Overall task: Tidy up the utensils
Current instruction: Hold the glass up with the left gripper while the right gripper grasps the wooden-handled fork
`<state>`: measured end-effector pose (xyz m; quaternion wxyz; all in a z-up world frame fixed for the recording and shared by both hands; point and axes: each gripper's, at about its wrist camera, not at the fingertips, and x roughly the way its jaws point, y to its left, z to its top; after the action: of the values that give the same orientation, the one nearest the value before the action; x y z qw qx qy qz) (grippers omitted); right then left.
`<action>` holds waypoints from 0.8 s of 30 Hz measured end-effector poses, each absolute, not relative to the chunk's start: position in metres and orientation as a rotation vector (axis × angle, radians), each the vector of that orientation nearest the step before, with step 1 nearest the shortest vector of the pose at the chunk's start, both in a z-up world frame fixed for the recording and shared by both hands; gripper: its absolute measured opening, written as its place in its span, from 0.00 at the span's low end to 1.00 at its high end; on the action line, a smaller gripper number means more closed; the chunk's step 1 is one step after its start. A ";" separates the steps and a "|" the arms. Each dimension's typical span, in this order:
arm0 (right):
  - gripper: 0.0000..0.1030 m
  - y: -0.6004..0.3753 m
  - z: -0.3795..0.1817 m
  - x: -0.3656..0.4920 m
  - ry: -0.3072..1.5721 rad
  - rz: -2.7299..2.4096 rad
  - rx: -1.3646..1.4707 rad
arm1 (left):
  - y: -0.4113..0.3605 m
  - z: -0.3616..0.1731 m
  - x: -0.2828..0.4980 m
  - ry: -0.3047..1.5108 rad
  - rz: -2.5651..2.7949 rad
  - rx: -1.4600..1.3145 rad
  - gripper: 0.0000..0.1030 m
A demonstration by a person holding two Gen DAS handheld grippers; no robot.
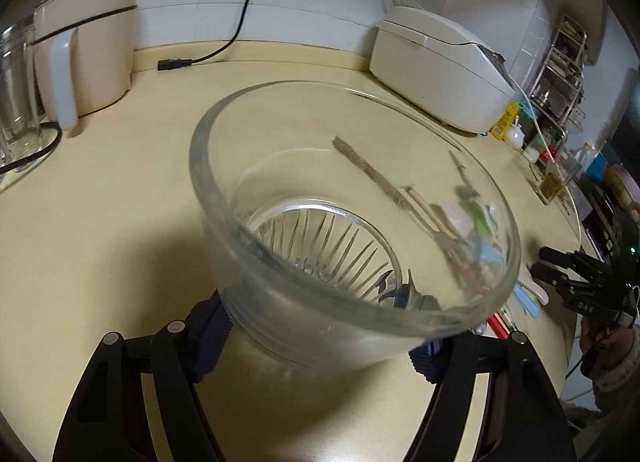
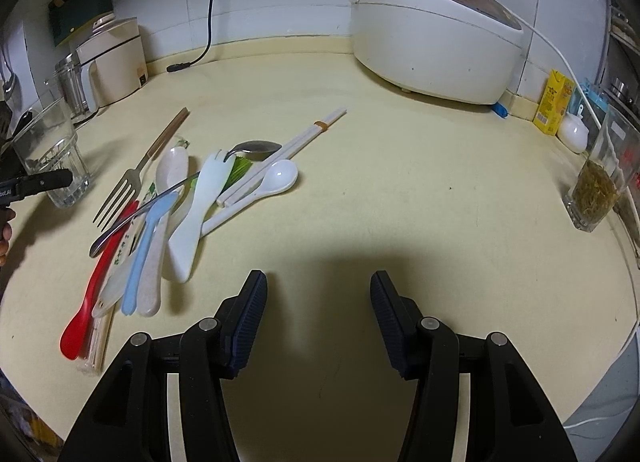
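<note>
My left gripper [image 1: 320, 326] is shut on a clear glass cup [image 1: 348, 222], its pads on the cup's lower sides; the cup is empty and tilted. The cup also shows in the right wrist view [image 2: 54, 154], at the far left, with the left gripper's finger [image 2: 40, 182] beside it. A pile of utensils lies on the cream counter [image 2: 400, 190]: a metal fork [image 2: 128, 186], metal spoon [image 2: 256, 150], white spoon [image 2: 276, 178], white spork [image 2: 196, 214], white chopsticks [image 2: 292, 146], blue, beige and red pieces [image 2: 86, 298]. My right gripper [image 2: 318, 302] is open and empty, right of the pile.
A white rice cooker [image 2: 432, 30] stands at the back right. A beige kettle [image 2: 116, 54] and a glass jar [image 1: 16, 90] stand at the back left. A loose black plug [image 2: 180, 67] lies by the wall. A yellow carton [image 2: 556, 102] and a tea glass [image 2: 596, 194] stand at the right.
</note>
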<state>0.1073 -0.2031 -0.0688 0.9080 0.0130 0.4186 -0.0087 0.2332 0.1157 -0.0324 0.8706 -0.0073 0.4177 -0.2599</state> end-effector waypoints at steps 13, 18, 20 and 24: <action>0.53 -0.203 -0.071 0.108 0.826 -0.002 0.013 | 0.072 -0.035 0.207 0.877 -0.698 0.117 0.72; 0.53 -0.203 -0.073 0.105 0.816 0.001 0.013 | 0.063 -0.041 0.221 0.919 -0.621 0.115 0.80; 0.53 -0.203 -0.073 0.104 0.814 0.001 0.011 | 0.061 -0.040 0.224 0.917 -0.610 0.112 0.81; 0.53 -0.203 -0.073 0.104 0.808 0.000 0.010 | 0.062 -0.040 0.226 0.922 -0.603 0.104 0.81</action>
<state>0.1038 -0.2026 -0.0734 0.9195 0.0050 0.3931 -0.0001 0.2264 0.0616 -0.0398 0.8508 0.0495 0.4379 -0.2861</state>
